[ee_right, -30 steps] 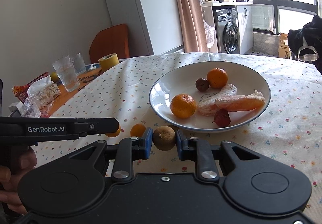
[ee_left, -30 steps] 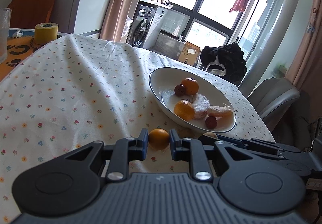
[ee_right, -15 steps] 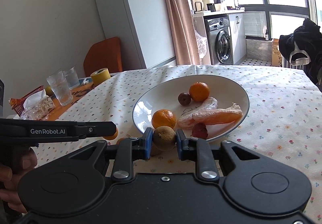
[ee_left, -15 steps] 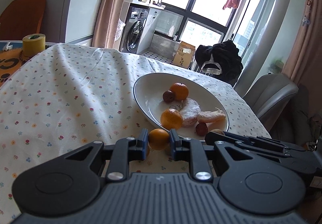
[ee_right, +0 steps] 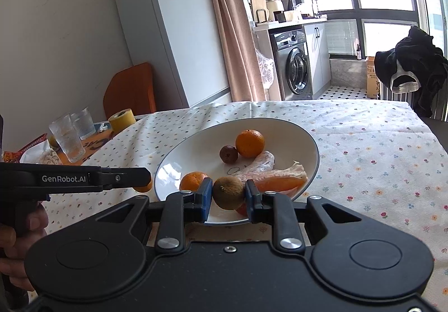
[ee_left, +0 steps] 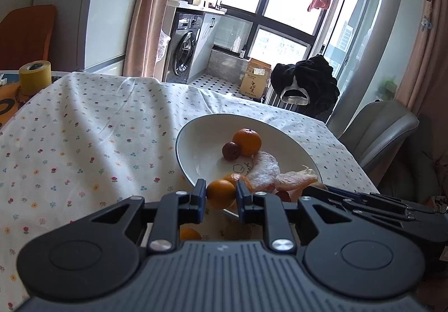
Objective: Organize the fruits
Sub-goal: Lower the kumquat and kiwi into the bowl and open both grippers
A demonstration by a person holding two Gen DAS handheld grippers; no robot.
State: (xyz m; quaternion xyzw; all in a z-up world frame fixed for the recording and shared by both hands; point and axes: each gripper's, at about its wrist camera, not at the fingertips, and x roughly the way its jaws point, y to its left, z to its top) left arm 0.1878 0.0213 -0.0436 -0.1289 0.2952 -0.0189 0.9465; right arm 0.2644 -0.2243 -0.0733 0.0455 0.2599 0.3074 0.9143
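My left gripper [ee_left: 220, 194] is shut on a small orange kumquat [ee_left: 220, 193], held just above the near rim of the white plate [ee_left: 196, 141]. My right gripper [ee_right: 228, 196] is shut on a brown kiwi [ee_right: 228, 192], hovering over the near edge of the same plate [ee_right: 310, 141]. On the plate lie a tangerine [ee_right: 249, 143], a dark round fruit [ee_right: 228, 154], another tangerine [ee_right: 193, 181] and peeled pale segments [ee_right: 275, 173]. A further small orange fruit [ee_left: 189, 234] lies on the cloth under my left gripper.
A floral tablecloth [ee_left: 84, 130] covers the table. A yellow tape roll [ee_left: 35, 76] and two glasses [ee_right: 68, 141] stand at the far left edge by snack packets. A grey chair [ee_left: 383, 132] stands beyond the table's right side. A hand [ee_right: 16, 233] holds the left gripper.
Both grippers have risen and moved forward toward the plate, each carrying its fruit; the kiwi and the kumquat now hang over the plate's near rim.
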